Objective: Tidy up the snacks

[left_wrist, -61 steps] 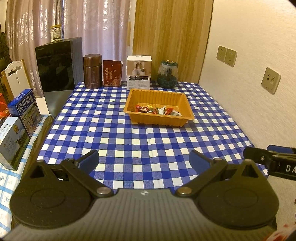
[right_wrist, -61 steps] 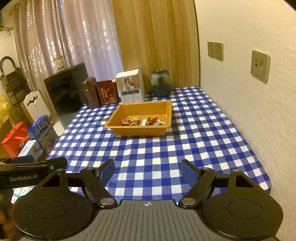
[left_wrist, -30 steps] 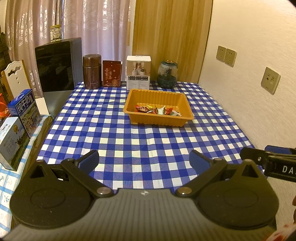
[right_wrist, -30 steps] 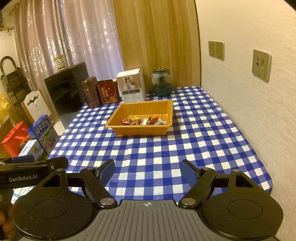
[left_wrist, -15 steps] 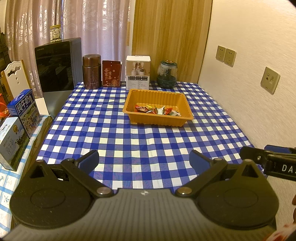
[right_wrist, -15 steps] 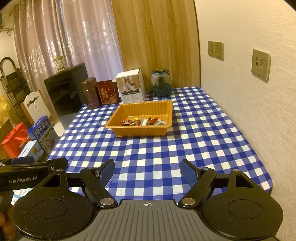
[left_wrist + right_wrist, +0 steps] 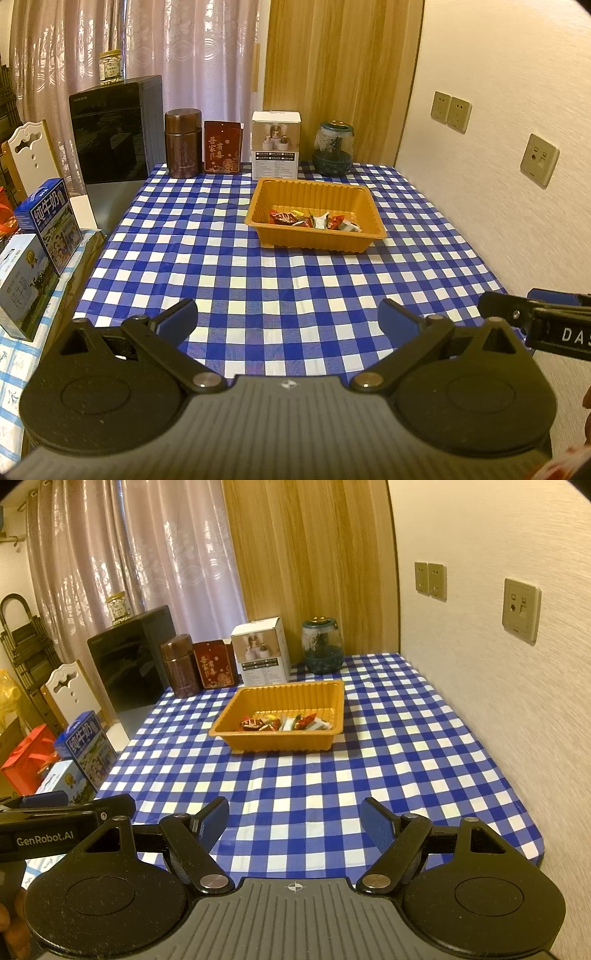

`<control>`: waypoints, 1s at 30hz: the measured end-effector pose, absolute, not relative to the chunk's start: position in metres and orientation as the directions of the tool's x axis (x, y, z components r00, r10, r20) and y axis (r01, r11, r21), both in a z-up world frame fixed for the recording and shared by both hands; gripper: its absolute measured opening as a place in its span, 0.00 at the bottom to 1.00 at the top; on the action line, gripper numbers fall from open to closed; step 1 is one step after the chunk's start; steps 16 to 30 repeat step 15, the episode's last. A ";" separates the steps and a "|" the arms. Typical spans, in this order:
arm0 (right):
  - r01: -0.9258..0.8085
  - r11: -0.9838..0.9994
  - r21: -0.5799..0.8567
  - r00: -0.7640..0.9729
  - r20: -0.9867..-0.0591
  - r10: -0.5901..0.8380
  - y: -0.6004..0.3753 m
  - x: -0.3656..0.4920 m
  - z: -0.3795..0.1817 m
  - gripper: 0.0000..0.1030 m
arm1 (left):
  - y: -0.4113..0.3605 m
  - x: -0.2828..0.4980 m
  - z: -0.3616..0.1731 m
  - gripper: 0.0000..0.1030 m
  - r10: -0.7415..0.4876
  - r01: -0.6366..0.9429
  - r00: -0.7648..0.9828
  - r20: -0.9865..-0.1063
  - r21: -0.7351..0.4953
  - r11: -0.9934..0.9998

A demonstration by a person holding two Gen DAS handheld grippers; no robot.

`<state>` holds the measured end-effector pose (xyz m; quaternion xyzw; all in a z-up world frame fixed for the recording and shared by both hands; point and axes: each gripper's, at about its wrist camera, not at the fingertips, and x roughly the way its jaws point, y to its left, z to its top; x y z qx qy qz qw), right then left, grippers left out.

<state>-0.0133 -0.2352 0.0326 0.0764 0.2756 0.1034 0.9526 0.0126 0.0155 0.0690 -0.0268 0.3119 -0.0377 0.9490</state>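
Both grippers stand with jaws wide and nothing between them: the left gripper (image 7: 287, 320) and the right gripper (image 7: 294, 818) hover over the near edge of the table (image 7: 229, 280), well short of the orange tray (image 7: 314, 236). The snacks (image 7: 314, 220) lie loose in a row along the tray's near wall; no wrapper is seen on the cloth outside the tray.

Judgement: the work looks finished or at a pause, with no piece in hand. If sorting inside the tray is intended, the approach should come from above the tray's near wall, jaws narrowed beforehand, since the wrappers are small, crinkled and packed close. Taking one end piece first avoids dragging its neighbours. The tray looks light and may slide when nudged; the other gripper could steady its rim. The boxes and jars behind the tray need no contact.
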 end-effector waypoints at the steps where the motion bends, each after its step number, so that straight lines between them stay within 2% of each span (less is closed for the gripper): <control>1: -0.155 0.967 0.203 0.827 -0.509 0.239 -0.235 -0.013 0.033 0.76 | 0.016 0.013 0.069 1.00 -0.089 0.055 0.803 -0.590 -0.075 0.996; 30: -0.156 0.967 0.203 0.827 -0.509 0.240 -0.236 -0.013 0.033 0.76 | 0.013 0.013 0.072 1.00 -0.109 0.074 0.822 -0.559 -0.085 0.994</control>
